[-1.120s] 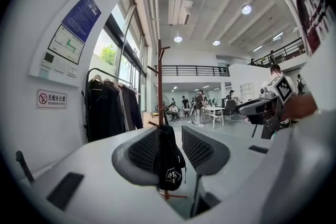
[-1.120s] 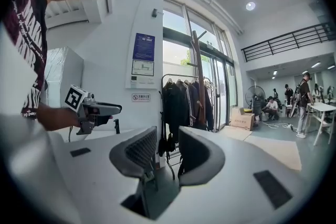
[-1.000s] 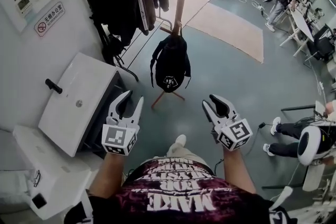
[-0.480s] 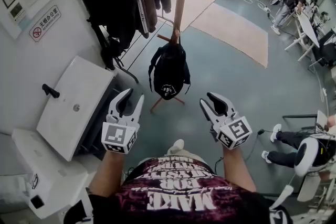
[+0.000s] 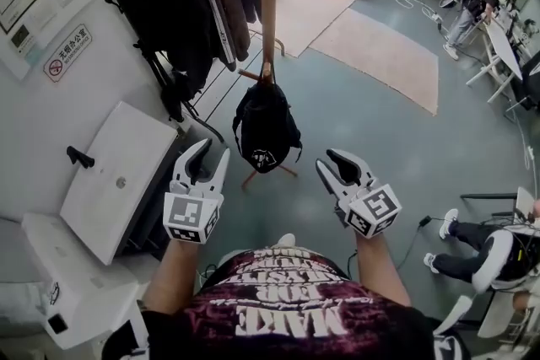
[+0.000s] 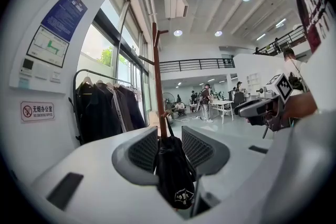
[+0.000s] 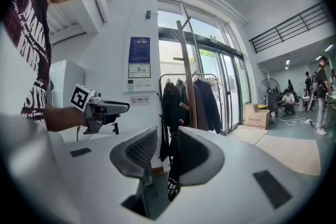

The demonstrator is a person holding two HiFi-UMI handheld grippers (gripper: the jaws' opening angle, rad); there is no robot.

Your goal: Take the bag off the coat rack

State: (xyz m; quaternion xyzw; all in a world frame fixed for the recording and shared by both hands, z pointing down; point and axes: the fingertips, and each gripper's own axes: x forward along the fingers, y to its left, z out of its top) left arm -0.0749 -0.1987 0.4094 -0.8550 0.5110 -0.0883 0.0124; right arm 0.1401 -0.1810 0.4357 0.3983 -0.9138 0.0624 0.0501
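One bag [image 5: 265, 126] hanging on one coat rack [image 5: 268, 4], two hand-held tools short of it.
The single wooden coat rack stands on the grey floor, with one rail of dark coats [image 5: 181, 8] just beside it on the left. The black bag hangs upright by its strap from a low peg on the pole, one white emblem near its bottom. The left tongs [image 5: 213, 149] and right tongs [image 5: 326, 159] flank it, both clear of it, each pair spread apart and gripping nothing.
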